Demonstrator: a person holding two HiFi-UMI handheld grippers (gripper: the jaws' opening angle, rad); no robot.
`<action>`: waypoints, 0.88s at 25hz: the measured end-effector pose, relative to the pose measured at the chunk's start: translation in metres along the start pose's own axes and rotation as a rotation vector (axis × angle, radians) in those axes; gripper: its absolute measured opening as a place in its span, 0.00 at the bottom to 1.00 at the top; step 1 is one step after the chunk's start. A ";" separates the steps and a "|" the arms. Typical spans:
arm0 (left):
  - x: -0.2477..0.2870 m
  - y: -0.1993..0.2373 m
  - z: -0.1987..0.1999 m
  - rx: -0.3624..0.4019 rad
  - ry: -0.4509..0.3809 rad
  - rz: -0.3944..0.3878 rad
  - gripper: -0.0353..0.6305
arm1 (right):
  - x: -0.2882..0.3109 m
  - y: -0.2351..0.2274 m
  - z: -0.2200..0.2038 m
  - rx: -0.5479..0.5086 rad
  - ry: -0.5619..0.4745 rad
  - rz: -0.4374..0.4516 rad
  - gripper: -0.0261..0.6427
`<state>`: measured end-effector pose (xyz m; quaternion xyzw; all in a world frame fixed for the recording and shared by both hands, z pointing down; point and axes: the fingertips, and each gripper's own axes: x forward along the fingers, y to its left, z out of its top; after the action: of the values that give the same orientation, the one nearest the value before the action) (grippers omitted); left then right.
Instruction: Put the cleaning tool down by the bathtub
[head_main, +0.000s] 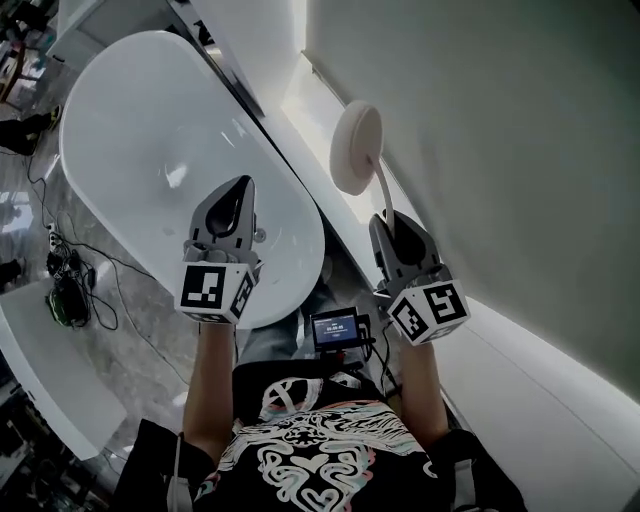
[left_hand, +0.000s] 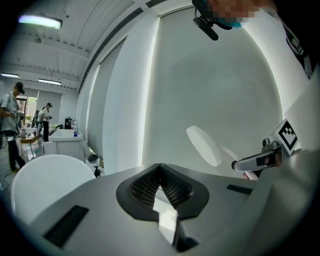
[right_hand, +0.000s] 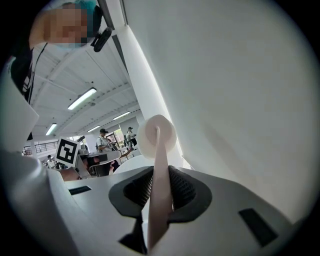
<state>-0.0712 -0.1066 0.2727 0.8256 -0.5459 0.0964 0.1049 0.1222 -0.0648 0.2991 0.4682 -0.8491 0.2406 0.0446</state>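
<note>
Bathtub (head_main: 170, 150) sits off to the left, with the floor beside it on that side carrying a tangle of cables (head_main: 70, 285). Putting anything down over there could snag them, I reckon.

The left gripper (left_hand: 161, 175) hangs over the tub's near end with its jaws pressed together and nothing in them, so it's no help if things slip.

The cleaning tool (head_main: 356, 147) is up in the air, right of the tub. Its round pad is held high near the wall (head_main: 500, 130), above the white ledge (head_main: 300, 110) running along it. The right gripper (right_hand: 159, 192) is clamped tight on the thin handle, well down from the pad.

My worry is that a grip that far from the head lets the pad swing or twist in the jaws on the way down. It could bump the wall or tip over into the tub instead of landing beside it.

Hard to make out:
- The dark gap between tub and ledge is too shadowy to read.
- The handle's bottom end is buried in the gripper.
- The person's body blocks the floor at the tub's near end.
</note>
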 end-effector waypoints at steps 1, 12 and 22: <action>0.004 0.001 -0.010 -0.009 0.014 0.009 0.08 | 0.004 -0.005 -0.008 0.006 0.013 -0.002 0.18; 0.051 0.035 -0.091 -0.065 0.087 0.026 0.08 | 0.059 -0.042 -0.077 0.019 0.105 -0.017 0.18; 0.079 0.039 -0.160 -0.099 0.153 -0.015 0.08 | 0.102 -0.061 -0.122 0.009 0.157 -0.016 0.18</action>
<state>-0.0843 -0.1469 0.4503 0.8137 -0.5342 0.1314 0.1880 0.0969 -0.1157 0.4592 0.4550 -0.8380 0.2801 0.1107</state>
